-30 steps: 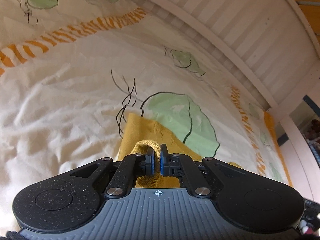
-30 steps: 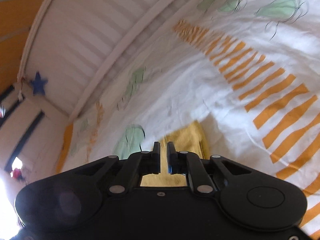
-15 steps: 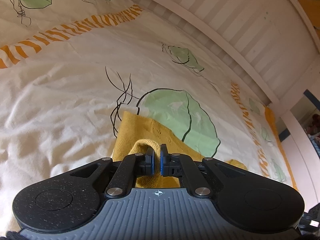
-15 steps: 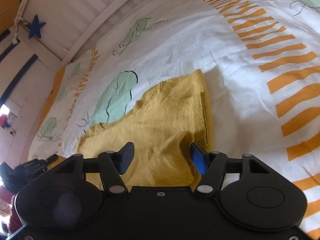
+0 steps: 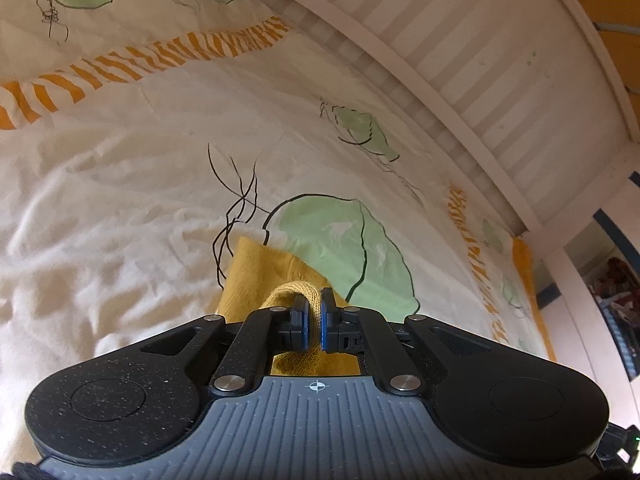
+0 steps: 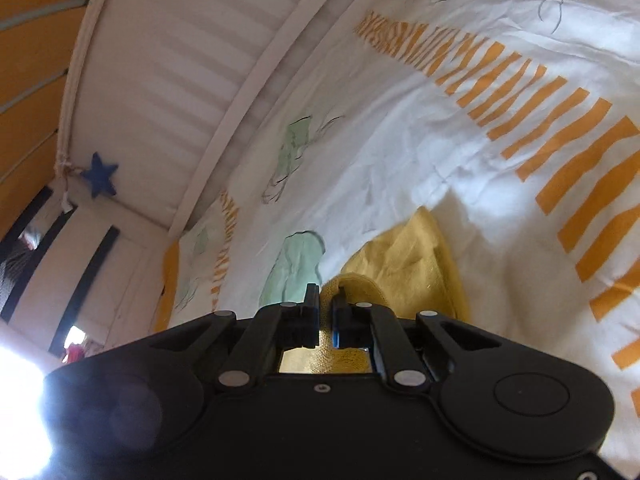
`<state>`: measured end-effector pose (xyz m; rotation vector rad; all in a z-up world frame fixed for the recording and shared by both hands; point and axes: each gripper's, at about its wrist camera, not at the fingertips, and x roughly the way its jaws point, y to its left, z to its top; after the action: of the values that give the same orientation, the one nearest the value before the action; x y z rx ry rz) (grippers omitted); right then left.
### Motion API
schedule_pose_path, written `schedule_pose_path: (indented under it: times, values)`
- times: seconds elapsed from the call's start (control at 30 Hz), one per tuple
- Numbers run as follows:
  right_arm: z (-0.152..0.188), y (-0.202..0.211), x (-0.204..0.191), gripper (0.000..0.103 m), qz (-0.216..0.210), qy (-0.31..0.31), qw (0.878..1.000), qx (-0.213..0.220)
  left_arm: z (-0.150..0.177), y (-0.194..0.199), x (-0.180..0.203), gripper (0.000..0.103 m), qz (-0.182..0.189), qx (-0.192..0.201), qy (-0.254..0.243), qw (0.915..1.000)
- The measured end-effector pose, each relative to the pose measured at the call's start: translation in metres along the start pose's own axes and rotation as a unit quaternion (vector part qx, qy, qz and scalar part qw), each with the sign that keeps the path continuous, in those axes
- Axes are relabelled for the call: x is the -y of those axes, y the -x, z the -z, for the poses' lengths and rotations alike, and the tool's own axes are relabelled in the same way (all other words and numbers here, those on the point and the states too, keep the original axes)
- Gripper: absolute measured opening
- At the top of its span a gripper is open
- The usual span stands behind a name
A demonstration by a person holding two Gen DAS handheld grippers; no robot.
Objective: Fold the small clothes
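- Underneath, a white duvet (image 5: pixel 120 200) (green leaves, orange stripes) carries the yellow knit (image 6: pixel 412 256).
- Left gripper (image 5: pixel 314 320): jaws nearly closed, pinching a bunched fold of the knit.
- Right gripper (image 6: pixel 325 322): jaws have just closed, narrow, with a fold of the knit clamped between them.

Mustard-yellow knit garment (image 5: pixel 256 276); white sheet (image 5: pixel 120 184) w/ orange stripes, green leaves.
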<state>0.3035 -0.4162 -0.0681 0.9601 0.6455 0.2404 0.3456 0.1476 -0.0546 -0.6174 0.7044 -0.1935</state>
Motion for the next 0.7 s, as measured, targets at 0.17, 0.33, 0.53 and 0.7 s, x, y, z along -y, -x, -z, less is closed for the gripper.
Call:
schedule_pose_path:
  times: [0.17, 0.33, 0.53, 0.7]
  values:
    - [0.001, -0.031, 0.012, 0.014, 0.027, -0.005, 1.0, -0.01, 0.001, -0.02, -0.005, 0.005, -0.01, -0.009, 0.002, 0.9999]
    - [0.003, -0.047, 0.02, 0.02, 0.045, 0.002, 0.999, -0.008, -0.002, -0.035, -0.011, 0.029, -0.024, -0.002, -0.001, 0.9997]
    - [-0.002, -0.048, 0.021, 0.066, 0.067, 0.022, 0.997, 0.021, -0.008, -0.03, -0.006, 0.035, -0.054, 0.031, -0.034, 0.9974]
    - [0.0, -0.042, 0.001, 0.066, 0.09, 0.096, 0.991, 0.03, 0.001, -0.023, 0.019, 0.037, -0.061, 0.031, -0.118, 0.9907]
